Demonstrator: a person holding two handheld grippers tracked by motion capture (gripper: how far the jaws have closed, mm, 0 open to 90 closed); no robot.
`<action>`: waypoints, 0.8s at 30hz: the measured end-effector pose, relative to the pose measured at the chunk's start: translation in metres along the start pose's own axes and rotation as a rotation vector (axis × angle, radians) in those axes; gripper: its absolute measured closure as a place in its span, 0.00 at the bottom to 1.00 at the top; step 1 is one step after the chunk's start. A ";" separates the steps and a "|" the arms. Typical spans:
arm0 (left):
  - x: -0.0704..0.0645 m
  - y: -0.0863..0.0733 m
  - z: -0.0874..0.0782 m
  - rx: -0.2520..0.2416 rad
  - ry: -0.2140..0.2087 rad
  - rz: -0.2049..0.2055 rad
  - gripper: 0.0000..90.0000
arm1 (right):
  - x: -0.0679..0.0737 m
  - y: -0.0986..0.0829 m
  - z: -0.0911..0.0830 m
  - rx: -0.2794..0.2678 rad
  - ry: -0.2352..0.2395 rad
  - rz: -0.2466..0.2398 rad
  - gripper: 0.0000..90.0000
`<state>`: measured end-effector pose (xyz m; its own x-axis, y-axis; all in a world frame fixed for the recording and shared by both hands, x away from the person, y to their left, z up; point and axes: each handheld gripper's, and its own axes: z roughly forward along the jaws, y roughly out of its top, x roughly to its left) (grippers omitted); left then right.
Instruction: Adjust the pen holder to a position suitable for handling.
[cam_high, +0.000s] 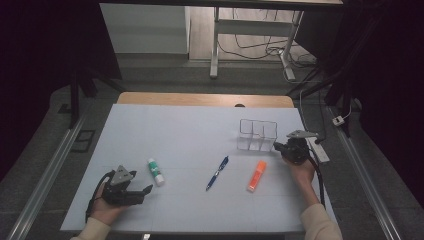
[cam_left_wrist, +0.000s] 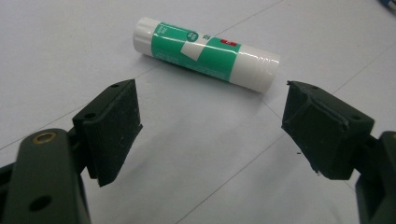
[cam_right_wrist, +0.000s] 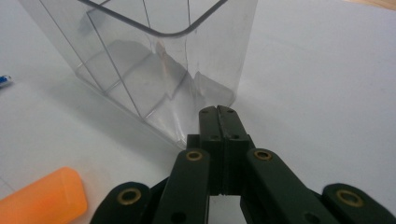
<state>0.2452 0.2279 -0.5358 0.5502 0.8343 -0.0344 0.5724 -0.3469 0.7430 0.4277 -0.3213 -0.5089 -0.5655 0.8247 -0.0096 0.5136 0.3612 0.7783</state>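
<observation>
I see glossy plastic on the glue stick (cam_left_wrist: 205, 53), clear smooth plastic on the organizer (cam_right_wrist: 154, 60), matt black ribbed pads (cam_left_wrist: 114, 128), brass-look pivots, matt white table (cam_high: 190, 130), orange highlighter (cam_right_wrist: 42, 198) satin.

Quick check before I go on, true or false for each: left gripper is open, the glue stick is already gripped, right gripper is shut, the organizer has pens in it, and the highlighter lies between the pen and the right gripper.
1. The left gripper is open. True: its jaws stand wide apart.
2. The glue stick is already gripped. False: it lies on the table just beyond the open jaws, untouched.
3. The right gripper is shut. True: its jaws are pressed together with nothing between them, tips close to the clear organizer.
4. The organizer holds pens. False: its compartments look empty; the blue pen lies on the table.
5. The orange highlighter lies between the pen and the right gripper. True, in the high view.
</observation>
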 end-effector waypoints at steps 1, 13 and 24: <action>0.000 0.000 0.000 0.000 0.001 0.000 0.21 | 0.000 0.000 0.000 -0.001 0.001 -0.003 0.99; 0.000 0.000 0.000 0.000 -0.004 0.004 0.22 | 0.012 0.005 0.005 0.005 0.019 -0.001 0.99; -0.001 0.000 0.001 0.004 -0.005 0.008 0.22 | 0.023 0.009 0.012 0.004 0.053 -0.004 0.99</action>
<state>0.2453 0.2270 -0.5363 0.5577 0.8295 -0.0315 0.5704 -0.3554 0.7405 0.4269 -0.2934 -0.5091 -0.6011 0.7989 0.0207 0.5138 0.3665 0.7757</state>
